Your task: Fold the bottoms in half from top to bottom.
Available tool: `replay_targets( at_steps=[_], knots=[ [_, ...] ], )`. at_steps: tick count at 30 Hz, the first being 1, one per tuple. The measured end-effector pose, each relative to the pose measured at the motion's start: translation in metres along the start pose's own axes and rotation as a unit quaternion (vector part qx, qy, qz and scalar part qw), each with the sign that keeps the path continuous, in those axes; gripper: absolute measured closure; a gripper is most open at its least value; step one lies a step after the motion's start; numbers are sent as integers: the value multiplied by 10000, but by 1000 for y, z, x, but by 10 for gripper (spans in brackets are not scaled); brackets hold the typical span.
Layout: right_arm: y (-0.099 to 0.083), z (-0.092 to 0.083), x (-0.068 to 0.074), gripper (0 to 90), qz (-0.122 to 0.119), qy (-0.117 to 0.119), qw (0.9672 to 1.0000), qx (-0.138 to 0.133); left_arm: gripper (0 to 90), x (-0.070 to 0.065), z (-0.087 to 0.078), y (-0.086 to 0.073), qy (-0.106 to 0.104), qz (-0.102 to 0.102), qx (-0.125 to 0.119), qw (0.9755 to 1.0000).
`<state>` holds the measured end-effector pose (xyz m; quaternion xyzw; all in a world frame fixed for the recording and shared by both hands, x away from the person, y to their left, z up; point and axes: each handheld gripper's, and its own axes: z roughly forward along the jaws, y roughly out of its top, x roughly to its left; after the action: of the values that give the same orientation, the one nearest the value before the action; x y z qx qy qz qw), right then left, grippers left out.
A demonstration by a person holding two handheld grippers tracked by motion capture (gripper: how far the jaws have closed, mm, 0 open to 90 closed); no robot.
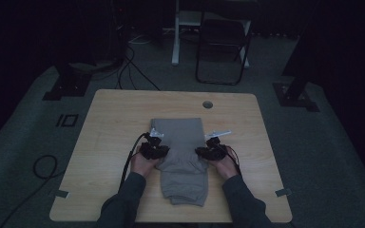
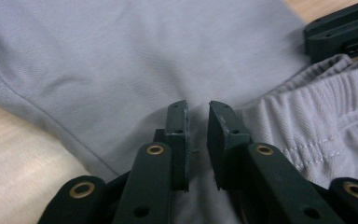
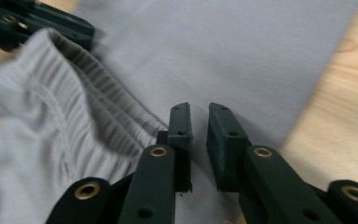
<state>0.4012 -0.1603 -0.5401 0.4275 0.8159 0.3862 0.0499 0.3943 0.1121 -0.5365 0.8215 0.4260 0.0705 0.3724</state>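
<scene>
Grey trousers [image 1: 180, 156]: folded, ribbed waistband [image 2: 326, 116] rumpled; centre of frame on wooden table [image 1: 114, 118]. Left gripper [image 1: 155, 151], right gripper [image 1: 209, 152]: jaws narrowly parted, nothing gripped, at garment's side edges.

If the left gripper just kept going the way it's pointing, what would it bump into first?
Most likely the folded grey fabric trousers, which lie right ahead of the left gripper and under its narrowly parted fingers. Beyond them sits the right gripper, though depth is hard to judge.
</scene>
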Motion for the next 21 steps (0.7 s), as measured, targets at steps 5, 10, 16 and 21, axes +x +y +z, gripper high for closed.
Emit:
replay_targets(
  at_steps=[5,10,16,21],
  knots=[
    [-5,-11,3,752,-12,565,9983,-104,755,-11,-14,-9,-292,130,-214,9993],
    [-11,-16,11,730,-165,813,9965,-79,742,-21,-15,-20,-365,317,-169,9987],
    [-20,-19,22,695,-382,1055,9937,58,721,-29,-22,-34,-500,399,-184,9978],
    [-25,-25,30,668,-574,1402,9884,61,706,-33,-30,-42,-593,404,-271,9971]
  ],
)
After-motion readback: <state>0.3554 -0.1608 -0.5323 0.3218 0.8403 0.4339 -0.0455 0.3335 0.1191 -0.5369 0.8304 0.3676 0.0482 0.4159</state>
